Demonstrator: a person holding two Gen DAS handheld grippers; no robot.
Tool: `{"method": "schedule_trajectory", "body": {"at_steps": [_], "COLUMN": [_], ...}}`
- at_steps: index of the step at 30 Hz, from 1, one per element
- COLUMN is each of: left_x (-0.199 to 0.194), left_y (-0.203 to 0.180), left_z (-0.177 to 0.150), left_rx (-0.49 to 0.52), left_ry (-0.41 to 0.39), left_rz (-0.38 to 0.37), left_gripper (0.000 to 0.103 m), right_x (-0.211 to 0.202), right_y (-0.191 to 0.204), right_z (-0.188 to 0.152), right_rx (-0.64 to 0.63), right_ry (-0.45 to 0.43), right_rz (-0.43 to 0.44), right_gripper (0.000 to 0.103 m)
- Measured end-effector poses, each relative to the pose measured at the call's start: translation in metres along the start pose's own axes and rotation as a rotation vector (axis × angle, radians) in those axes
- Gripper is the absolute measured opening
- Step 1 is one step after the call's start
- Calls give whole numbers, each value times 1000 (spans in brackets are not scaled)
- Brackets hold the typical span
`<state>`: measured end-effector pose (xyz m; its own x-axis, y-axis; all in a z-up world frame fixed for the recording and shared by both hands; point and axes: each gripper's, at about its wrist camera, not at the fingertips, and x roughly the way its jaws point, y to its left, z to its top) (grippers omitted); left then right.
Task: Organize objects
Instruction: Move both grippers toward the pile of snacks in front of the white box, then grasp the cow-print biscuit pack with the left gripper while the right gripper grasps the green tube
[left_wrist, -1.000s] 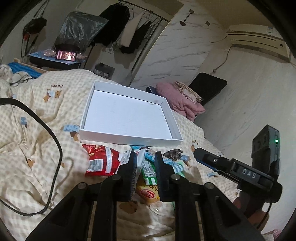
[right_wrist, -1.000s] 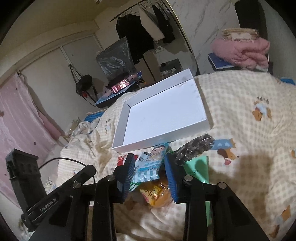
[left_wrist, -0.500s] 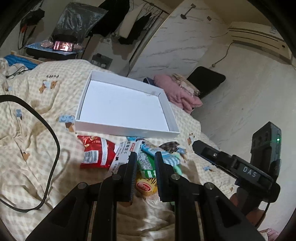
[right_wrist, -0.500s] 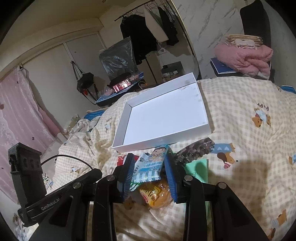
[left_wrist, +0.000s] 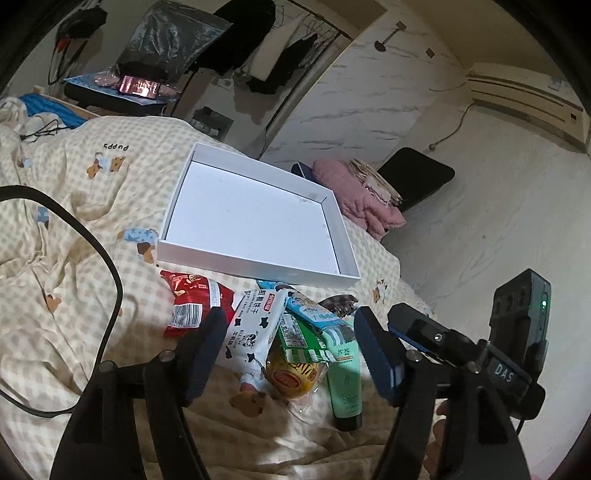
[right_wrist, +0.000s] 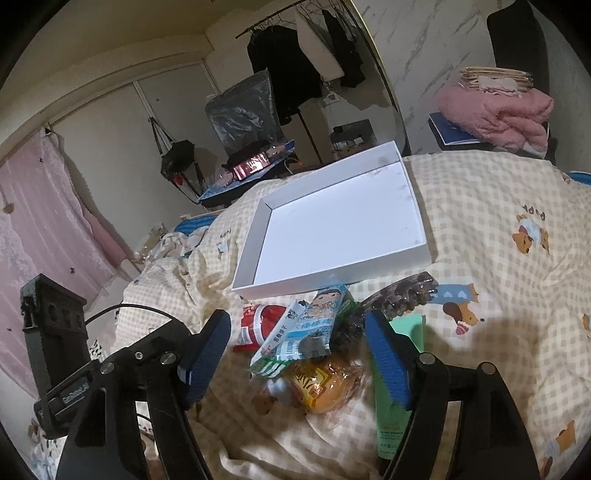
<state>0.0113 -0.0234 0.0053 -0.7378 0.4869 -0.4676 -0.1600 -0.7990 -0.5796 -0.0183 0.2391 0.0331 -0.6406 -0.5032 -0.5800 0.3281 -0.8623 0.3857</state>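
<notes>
Both black two-finger tongs, left tongs (left_wrist: 288, 354) and right tongs (right_wrist: 297, 354), are hanging spread apart and holding nothing above the heap of snack packets (left_wrist: 273, 328) and a green tube (left_wrist: 343, 384) lying on the checked yellow bed quilt (left_wrist: 74, 229). Just beyond, the shallow white cardboard box (left_wrist: 258, 271) is sitting bare, so sorting is seemingly not yet begun.

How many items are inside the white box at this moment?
0. The white box is empty in both views. All the snacks, such as the red packet, and the green tube lie on the bedspread before it.
</notes>
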Motion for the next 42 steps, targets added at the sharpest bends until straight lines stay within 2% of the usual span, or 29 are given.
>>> {"method": "schedule_trajectory", "body": {"at_steps": [19, 42], "left_x": [7, 11], "left_y": [5, 2], "left_z": [-2, -2], "left_rx": [-5, 13], "left_ry": [26, 49], "left_rz": [36, 30], "left_gripper": [77, 77], "right_x": [3, 5], "right_y": [-11, -14], "right_z": [-1, -2], "right_rx": [58, 72], "right_ry": [14, 20], "right_rz": [-3, -9], "right_gripper": [87, 87]}}
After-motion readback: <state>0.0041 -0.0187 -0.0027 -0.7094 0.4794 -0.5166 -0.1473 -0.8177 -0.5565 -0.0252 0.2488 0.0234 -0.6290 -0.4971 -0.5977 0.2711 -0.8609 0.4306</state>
